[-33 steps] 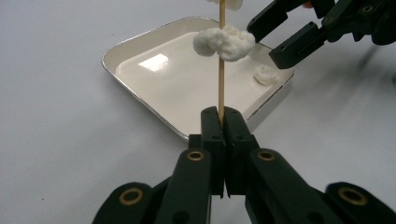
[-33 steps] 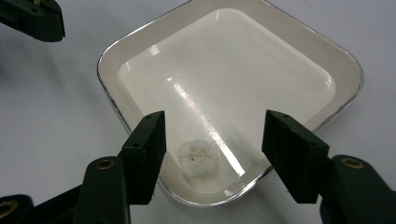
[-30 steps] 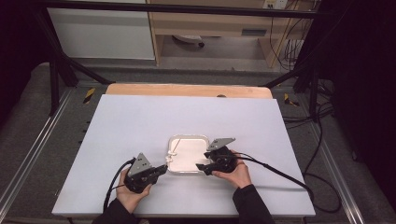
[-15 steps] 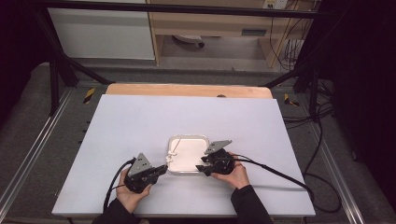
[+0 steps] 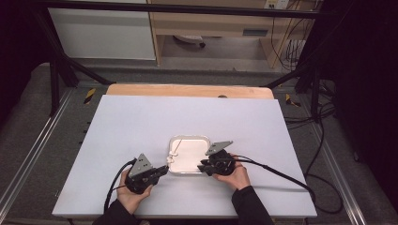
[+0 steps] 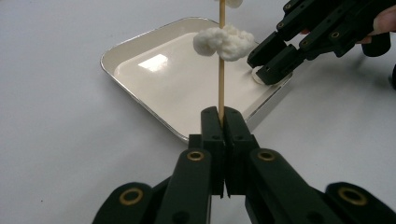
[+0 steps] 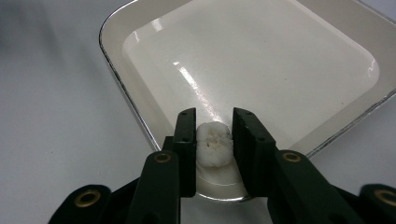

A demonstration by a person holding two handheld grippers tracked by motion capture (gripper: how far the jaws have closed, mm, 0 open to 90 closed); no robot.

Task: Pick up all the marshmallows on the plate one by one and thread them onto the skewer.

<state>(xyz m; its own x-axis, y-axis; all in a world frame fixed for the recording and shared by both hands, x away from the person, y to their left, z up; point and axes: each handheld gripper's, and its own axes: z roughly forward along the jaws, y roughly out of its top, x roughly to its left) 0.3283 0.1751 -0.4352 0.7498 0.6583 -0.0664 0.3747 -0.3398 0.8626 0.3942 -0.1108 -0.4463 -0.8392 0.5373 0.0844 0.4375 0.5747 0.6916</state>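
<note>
A shallow cream tray [image 5: 189, 138] with a metal rim lies on the white table. My left gripper [image 5: 164, 169] is at its near left corner, shut on the base of a thin wooden skewer [image 6: 221, 74]. A fluffy white piece [image 6: 225, 41] is threaded on the skewer above the tray [image 6: 154, 79]. My right gripper [image 5: 202, 166] is at the near right corner. Its jaws have just been closing, and both pads now touch a small white piece [image 7: 214, 145] that rests inside the tray [image 7: 280, 56]. The right gripper [image 7: 214, 122] points down at it and also appears as the right gripper [image 6: 262, 71].
The white table top [image 5: 141, 122] stretches wide around the tray. A wooden strip [image 5: 187, 90] borders its far edge. Black cables [image 5: 277, 171] trail from both grippers toward the near edge and right. Metal frame rails run along both sides.
The right gripper's jaws have narrowed at the tray's near right corner. Both hands and the skewer stay where they were.
</note>
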